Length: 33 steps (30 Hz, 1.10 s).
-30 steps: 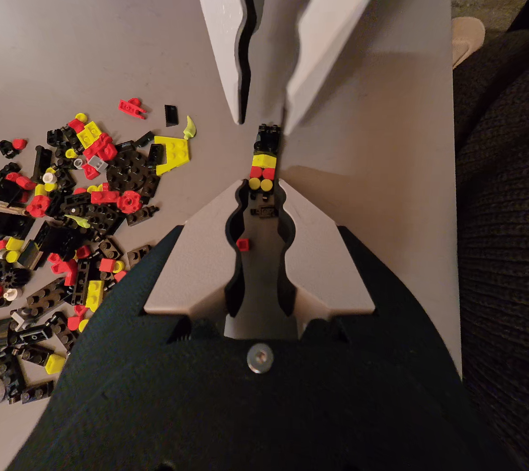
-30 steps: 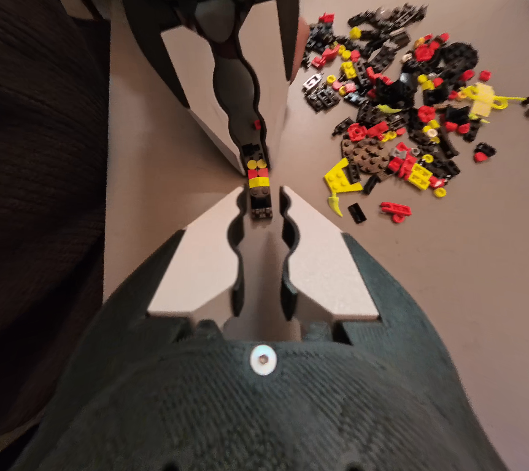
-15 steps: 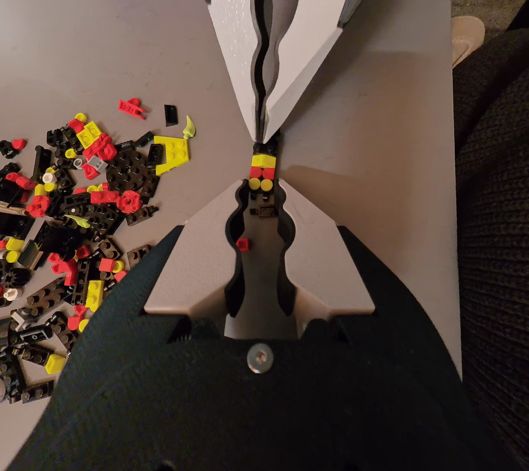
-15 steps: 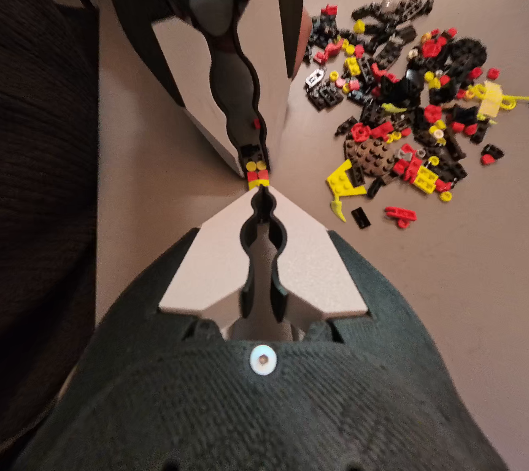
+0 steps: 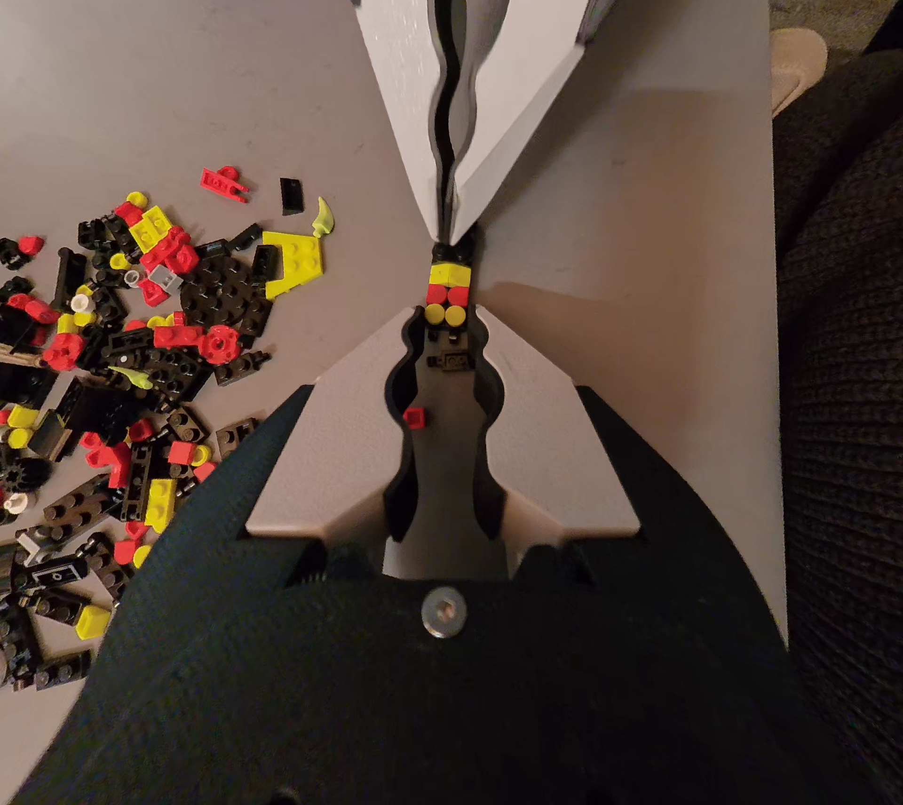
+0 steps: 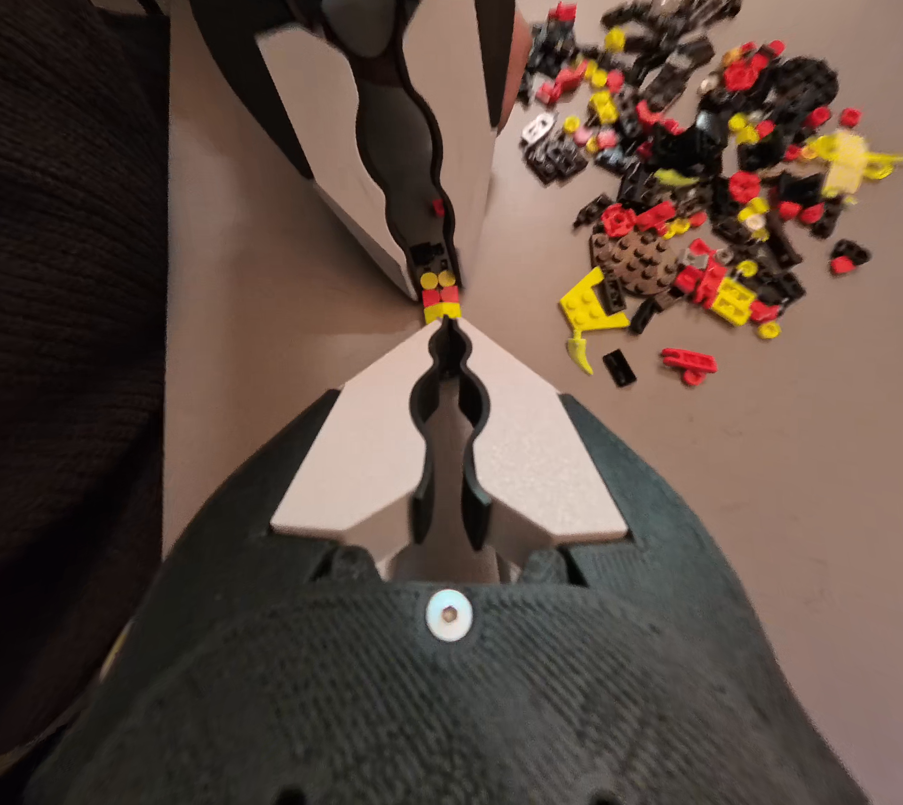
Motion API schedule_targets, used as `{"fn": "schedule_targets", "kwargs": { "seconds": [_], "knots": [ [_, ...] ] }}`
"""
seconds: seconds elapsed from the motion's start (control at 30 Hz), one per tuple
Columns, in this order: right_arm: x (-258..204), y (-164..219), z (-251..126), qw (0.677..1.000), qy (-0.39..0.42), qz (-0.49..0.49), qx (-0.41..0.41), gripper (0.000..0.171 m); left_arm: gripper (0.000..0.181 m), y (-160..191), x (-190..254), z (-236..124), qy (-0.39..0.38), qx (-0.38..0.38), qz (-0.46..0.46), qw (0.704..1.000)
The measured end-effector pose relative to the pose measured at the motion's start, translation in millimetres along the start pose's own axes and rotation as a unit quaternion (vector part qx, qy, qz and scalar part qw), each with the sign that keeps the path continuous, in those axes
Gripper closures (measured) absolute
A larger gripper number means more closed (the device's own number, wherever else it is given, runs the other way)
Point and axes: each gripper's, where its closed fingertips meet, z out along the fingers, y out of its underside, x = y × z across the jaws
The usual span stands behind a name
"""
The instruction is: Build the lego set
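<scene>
A narrow lego assembly [image 5: 449,288], a black strip with yellow and red pieces on top, is held just above the grey table [image 5: 611,244]. My left gripper [image 5: 448,312] is shut on its near end. My right gripper [image 5: 452,234] comes from the opposite side and is shut on the strip's black far end. In the right wrist view my right gripper [image 6: 445,323] pinches that end, most of which is hidden between its tips, and the assembly [image 6: 440,292] runs on into the left gripper [image 6: 435,273]. A tiny red piece [image 5: 415,418] lies under the left gripper's fingers.
A pile of loose black, red and yellow pieces [image 5: 122,366] lies left of the left gripper, on the right in the right wrist view [image 6: 708,170]. A yellow wedge plate [image 5: 293,263] sits at its near edge. The table edge [image 5: 774,341] and a person's dark knit clothing [image 5: 840,341] are close by. Both grippers' tips are close together, under 4 cm apart.
My right gripper was open around the assembly's far end one second ago; it has shut on that end. The left gripper and the assembly have stayed in place.
</scene>
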Motion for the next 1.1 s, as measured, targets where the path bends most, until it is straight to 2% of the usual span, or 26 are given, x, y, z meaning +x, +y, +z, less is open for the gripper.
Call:
{"fn": "schedule_targets", "kwargs": {
  "seconds": [0.03, 0.23, 0.43, 1.1],
  "knots": [
    [0, 5, 4, 1.0, -0.001, 0.0, -0.012, 0.171, 0.164, 0, 0, 0, 0.0, -0.001, 0.001, 1.0],
    [4, -25, -18, 0.997, 0.009, 0.009, 0.071, 0.171, 0.164, 0, 0, 0, -0.002, 0.0, 0.002, 1.0],
    [3, -10, -8, 0.999, -0.009, 0.009, 0.043, 0.171, 0.164, 0, 0, 0, -0.002, 0.0, 0.001, 1.0],
    [3, -2, 3, 1.0, -0.005, 0.001, 0.022, 0.167, 0.164, 0, 0, 0, 0.001, 0.0, -0.002, 1.0]
  ]
}}
